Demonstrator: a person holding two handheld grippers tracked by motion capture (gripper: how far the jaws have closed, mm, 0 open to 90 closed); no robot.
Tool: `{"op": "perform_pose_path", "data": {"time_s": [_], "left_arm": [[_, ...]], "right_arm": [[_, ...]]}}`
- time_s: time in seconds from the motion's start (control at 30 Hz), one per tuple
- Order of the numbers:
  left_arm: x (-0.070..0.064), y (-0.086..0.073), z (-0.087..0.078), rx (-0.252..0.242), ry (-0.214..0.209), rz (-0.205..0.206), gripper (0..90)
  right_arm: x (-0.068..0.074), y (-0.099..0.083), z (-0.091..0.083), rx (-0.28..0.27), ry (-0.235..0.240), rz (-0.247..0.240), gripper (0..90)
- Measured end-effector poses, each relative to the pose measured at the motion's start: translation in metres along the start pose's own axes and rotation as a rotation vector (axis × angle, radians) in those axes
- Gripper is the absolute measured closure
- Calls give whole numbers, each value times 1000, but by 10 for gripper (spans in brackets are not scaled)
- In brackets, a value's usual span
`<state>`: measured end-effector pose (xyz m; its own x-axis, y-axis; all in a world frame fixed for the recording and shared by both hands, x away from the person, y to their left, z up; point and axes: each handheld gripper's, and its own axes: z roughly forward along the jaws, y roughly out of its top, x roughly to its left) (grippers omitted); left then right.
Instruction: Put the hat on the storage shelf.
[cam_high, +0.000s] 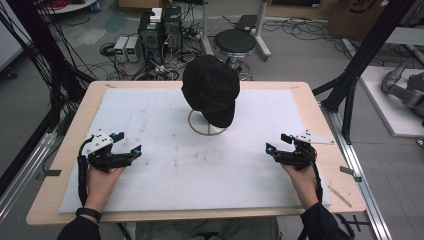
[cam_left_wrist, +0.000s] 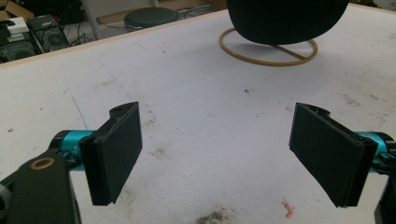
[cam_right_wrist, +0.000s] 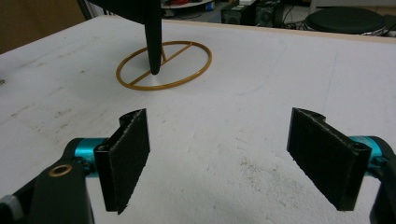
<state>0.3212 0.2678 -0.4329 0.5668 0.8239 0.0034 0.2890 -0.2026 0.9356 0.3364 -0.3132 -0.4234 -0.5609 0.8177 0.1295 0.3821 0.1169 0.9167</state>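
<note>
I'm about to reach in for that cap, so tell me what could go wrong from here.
1. The black fabric cap sits high on a thin stand with a gold wire ring base; a sideways pull could tip the stand.
2. Both the left gripper and the right gripper are open and far from the cap, so uneven approaches might drag it crooked.
3. Soft fabric may slip from flat pads.

Even indoor light, soft shadows (faint), slightly grainy, no glare
</note>
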Motion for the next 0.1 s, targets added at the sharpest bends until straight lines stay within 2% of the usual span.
{"op": "perform_pose_path", "data": {"time_s": [0.1], "left_arm": [[1,0,0,-3,-1,-5,172]], "right_arm": [[0,0,0,-2,-1,0,209]]}}
